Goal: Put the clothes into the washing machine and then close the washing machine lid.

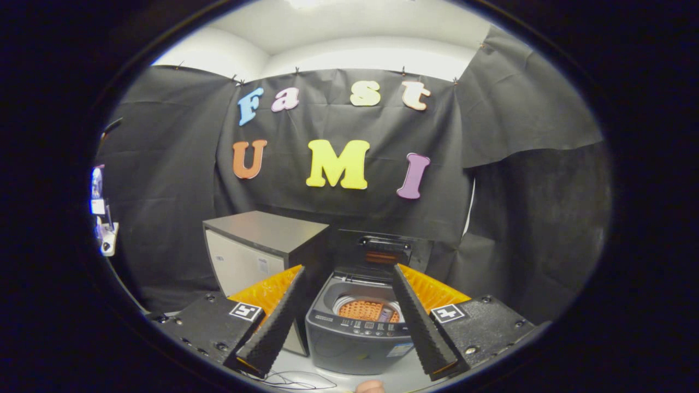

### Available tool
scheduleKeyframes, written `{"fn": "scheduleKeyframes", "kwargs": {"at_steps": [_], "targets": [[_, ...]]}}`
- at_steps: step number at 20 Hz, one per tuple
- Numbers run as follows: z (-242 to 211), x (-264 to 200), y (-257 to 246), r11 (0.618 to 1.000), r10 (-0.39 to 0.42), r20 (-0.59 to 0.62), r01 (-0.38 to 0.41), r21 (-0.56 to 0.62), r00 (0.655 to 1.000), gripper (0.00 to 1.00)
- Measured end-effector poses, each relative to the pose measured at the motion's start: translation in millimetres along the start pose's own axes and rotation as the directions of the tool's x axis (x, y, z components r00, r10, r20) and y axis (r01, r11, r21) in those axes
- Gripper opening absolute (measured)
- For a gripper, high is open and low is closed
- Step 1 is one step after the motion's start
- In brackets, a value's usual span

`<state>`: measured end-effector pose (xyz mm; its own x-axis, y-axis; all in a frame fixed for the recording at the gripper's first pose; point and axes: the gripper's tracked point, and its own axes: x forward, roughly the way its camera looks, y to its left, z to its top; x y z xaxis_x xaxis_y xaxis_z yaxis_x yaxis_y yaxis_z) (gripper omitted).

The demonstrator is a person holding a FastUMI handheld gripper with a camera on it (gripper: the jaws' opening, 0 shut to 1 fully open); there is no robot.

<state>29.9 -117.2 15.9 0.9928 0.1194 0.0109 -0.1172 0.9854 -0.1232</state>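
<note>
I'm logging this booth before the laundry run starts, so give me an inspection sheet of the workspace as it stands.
Surface: white tabletop, bare in front of the machine.
Job's things: small grey washing machine, lid raised; an orange perforated drum shows inside. Whether clothes are in it cannot be told; no clothes seen outside.
Clutter: grey-topped cabinet standing close beside the machine.
Grippers: claw open, fingers spread either side of the machine, holding nothing.
Cables: thin dark wire looped on the tabletop below the fingers.
Surroundings: black cloth wall behind, white ceiling above; a fingertip at the bottom.
</note>
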Motion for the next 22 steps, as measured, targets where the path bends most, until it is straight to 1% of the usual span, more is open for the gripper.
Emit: {"fn": "scheduleKeyframes", "kwargs": {"at_steps": [8,12,16,22], "targets": [[-8,-6,1,1.0,0.007,-0.004,-0.007,0.012,1.0,0.98],[-17,-18,-6,1.0,-0.003,-0.02,0.004,0.022,1.0,0.98],[-21,-18,-15,0.999,-0.018,-0.026,0.019,0.041,1.0,0.98],[-6,1,-31,0.998,-0.029,-0.004,0.029,0.051,1.0,0.98]]}}
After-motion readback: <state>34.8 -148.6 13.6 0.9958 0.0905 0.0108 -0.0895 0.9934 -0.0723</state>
